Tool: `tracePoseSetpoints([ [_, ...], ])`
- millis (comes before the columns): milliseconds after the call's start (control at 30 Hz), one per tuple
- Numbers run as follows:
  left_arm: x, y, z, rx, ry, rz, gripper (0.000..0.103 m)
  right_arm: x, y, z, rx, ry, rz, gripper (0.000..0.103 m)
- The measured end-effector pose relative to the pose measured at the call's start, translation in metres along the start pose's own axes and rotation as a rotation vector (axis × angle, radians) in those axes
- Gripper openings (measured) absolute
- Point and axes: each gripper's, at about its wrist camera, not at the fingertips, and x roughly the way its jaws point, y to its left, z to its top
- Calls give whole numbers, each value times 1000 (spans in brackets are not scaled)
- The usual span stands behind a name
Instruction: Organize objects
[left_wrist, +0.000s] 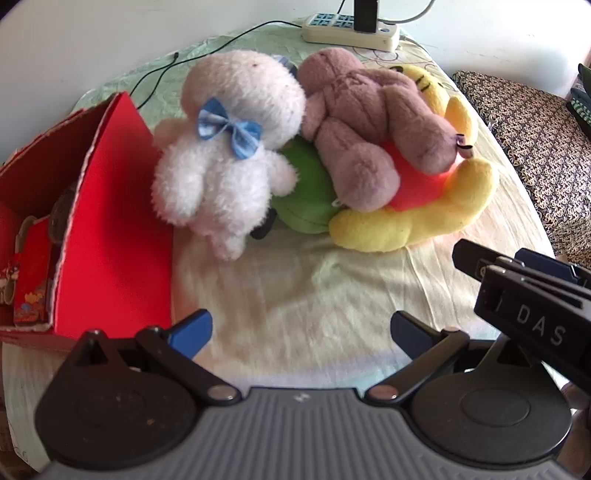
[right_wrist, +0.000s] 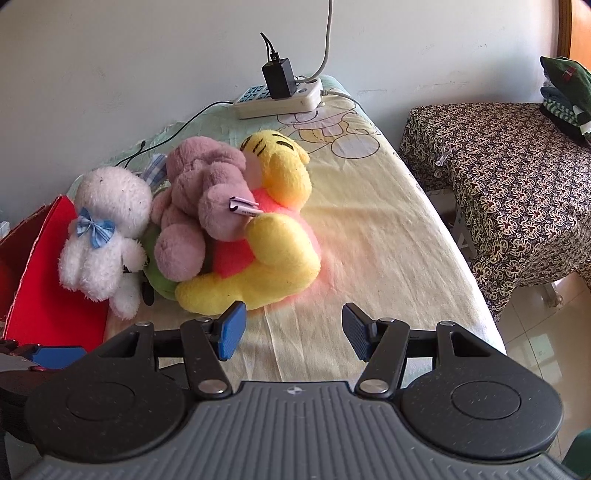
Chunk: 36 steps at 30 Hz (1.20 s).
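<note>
Several plush toys lie in a heap on the cloth-covered table. A white plush with a blue bow (left_wrist: 225, 147) (right_wrist: 105, 229) leans on the red box (left_wrist: 110, 236) (right_wrist: 48, 295). A mauve bear (left_wrist: 369, 122) (right_wrist: 201, 206) lies across a yellow bear in a red shirt (left_wrist: 417, 206) (right_wrist: 266, 258), and a green plush (left_wrist: 306, 192) (right_wrist: 157, 273) is half buried beneath them. My left gripper (left_wrist: 301, 332) hovers open before the heap, holding nothing. My right gripper (right_wrist: 291, 330) is open too, just right of the yellow bear's leg.
The red box holds smaller red packets (left_wrist: 31, 280). A power strip (left_wrist: 351, 31) (right_wrist: 277, 98) with a black charger and cables sits at the table's far edge. To the right stands a patterned-cloth table (right_wrist: 509, 184) with folded clothes (right_wrist: 565, 92).
</note>
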Motion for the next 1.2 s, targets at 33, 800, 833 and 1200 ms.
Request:
tracePoseSetpoints([
  [33,0,-1,0,3,1,-1,102,0,0,0,2,-2,4,61],
  [800,-20,39,53,142,-225,-92,92,18,16,71,87,-32,481,52],
  [833,-19,40,55,149,-229,-94,92,24,20,74,85,-16,501,50],
  [1200,-4,57,68,155,-194,-217,93,56,43,78,57,111,633,45],
])
